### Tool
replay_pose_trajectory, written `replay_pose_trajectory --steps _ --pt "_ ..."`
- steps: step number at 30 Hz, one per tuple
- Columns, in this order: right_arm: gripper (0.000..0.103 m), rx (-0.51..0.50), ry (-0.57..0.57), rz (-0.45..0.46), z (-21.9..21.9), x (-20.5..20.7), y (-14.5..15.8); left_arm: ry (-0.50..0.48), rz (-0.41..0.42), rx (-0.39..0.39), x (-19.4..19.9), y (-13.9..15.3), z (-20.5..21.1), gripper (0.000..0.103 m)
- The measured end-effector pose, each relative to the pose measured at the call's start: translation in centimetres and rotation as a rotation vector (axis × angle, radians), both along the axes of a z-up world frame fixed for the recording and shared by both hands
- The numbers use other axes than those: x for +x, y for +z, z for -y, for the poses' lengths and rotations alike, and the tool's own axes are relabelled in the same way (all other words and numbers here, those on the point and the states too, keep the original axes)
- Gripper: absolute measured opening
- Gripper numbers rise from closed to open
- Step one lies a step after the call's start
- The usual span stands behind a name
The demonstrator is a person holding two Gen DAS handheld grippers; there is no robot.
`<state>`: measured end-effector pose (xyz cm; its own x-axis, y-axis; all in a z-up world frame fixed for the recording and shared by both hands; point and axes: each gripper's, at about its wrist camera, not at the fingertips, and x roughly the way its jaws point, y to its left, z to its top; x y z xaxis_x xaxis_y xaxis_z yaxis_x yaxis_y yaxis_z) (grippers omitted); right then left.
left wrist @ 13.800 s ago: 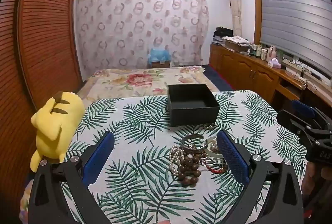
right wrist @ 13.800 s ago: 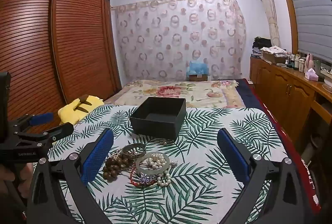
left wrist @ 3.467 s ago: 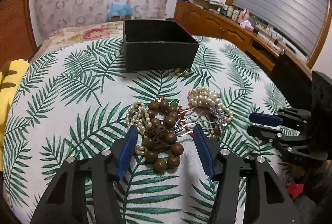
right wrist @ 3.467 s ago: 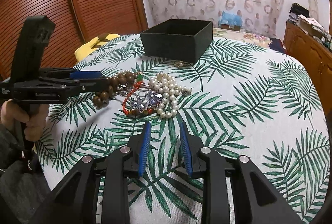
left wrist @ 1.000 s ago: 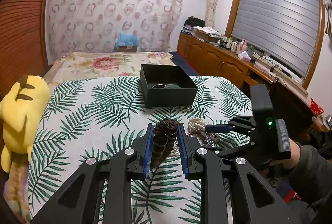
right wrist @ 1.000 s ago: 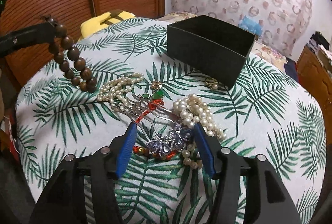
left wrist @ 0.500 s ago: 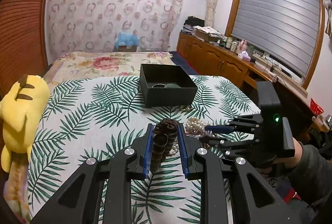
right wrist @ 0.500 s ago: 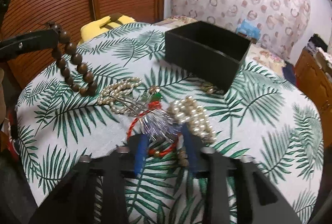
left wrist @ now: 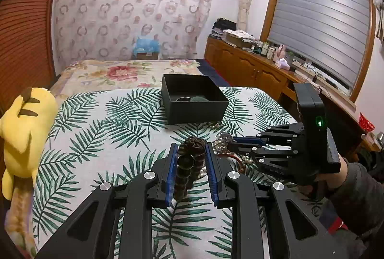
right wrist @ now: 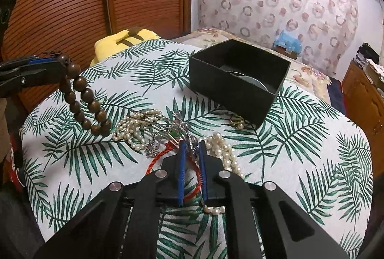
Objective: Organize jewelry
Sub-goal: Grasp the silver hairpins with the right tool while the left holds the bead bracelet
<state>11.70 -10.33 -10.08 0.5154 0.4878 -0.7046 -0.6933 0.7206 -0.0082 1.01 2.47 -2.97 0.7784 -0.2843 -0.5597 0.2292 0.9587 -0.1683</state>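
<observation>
Lying under everything, leaf-print cloth (right wrist: pixel 300 143). Standing at far side, black box (right wrist: pixel 236 88), bangles inside. Hanging clear above cloth, wooden beads (right wrist: pixel 82 100), pinched by left gripper (left wrist: pixel 189 151). Having just been closing, right gripper (right wrist: pixel 191 147), nipping silver hairpin (right wrist: pixel 184 131) among pearls (right wrist: pixel 223 151) and red cord (right wrist: pixel 159 158).

The black box (right wrist: pixel 230 88) wall is hiding most of its contents (something round, greyish); small ring (right wrist: pixel 237 121) beside it is blurring.
</observation>
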Motion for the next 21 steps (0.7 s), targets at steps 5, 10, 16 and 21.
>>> replay_pose_trajectory --steps 5,10,16,21 --pt "0.009 0.024 0.028 -0.005 -0.2 0.0 0.0 0.002 -0.003 -0.002 0.2 -0.3 -0.1 0.021" --pt "0.007 0.030 0.036 0.030 -0.3 -0.7 0.6 0.005 -0.007 -0.005 0.2 -0.2 -0.1 0.021" --pt "0.005 0.033 0.024 0.064 0.2 -1.0 2.2 0.010 0.000 -0.005 0.3 -0.2 -0.5 0.021" --pt "0.003 0.000 0.011 0.100 0.9 -1.2 3.3 0.018 0.003 -0.005 0.5 -0.3 -0.8 0.021"
